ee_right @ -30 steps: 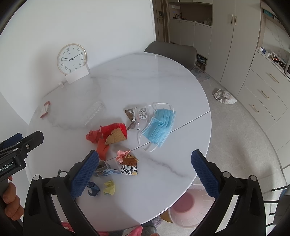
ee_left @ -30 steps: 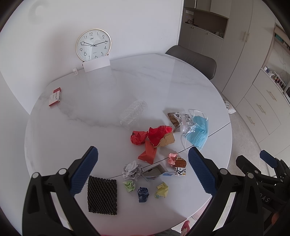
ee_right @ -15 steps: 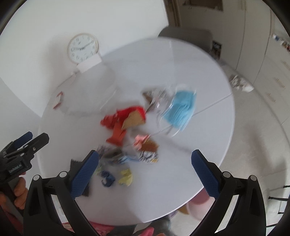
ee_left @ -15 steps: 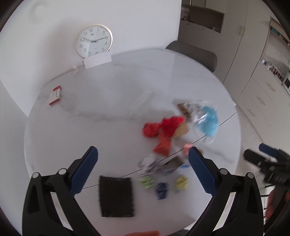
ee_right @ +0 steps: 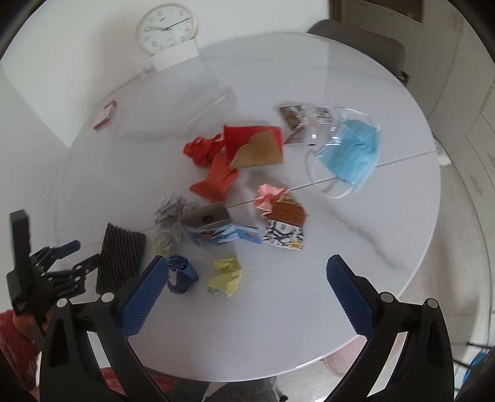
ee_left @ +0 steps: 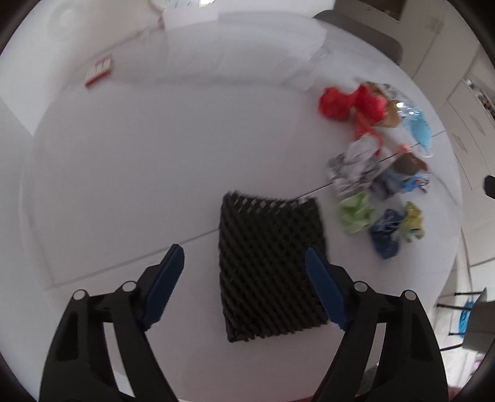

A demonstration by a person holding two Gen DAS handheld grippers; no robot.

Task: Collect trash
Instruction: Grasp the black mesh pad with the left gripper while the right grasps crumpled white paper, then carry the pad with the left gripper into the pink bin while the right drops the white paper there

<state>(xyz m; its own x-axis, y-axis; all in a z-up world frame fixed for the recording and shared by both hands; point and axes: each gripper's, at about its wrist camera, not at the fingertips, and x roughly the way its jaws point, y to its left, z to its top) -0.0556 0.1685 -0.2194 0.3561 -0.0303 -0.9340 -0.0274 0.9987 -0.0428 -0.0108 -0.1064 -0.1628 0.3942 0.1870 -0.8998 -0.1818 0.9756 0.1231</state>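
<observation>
Trash lies scattered on a round white marble table (ee_right: 355, 278). A black foam mesh sheet (ee_left: 269, 266) lies just ahead of my open, empty left gripper (ee_left: 244, 256), between its fingers in view. The sheet also shows in the right wrist view (ee_right: 120, 256), with the left gripper (ee_right: 80, 253) beside it. My right gripper (ee_right: 247, 269) is open and empty above a yellow paper ball (ee_right: 225, 275) and a blue paper ball (ee_right: 181, 275). Farther off lie red paper scraps (ee_right: 216, 154), a blue face mask (ee_right: 349, 154), a pink ball (ee_right: 269, 198) and small cartons (ee_right: 222, 228).
A white clock (ee_right: 167, 27) stands at the table's far edge. A small red and white box (ee_right: 105, 114) lies at the far left. A crushed clear bottle (ee_right: 213, 102) lies behind the red paper. A grey chair (ee_right: 365, 46) stands beyond the table. A pink bin (ee_right: 343, 361) sits below the near edge.
Both grippers have dropped toward the table. The left one has moved over to the black mesh sheet. The right one has come closer to the paper balls.
</observation>
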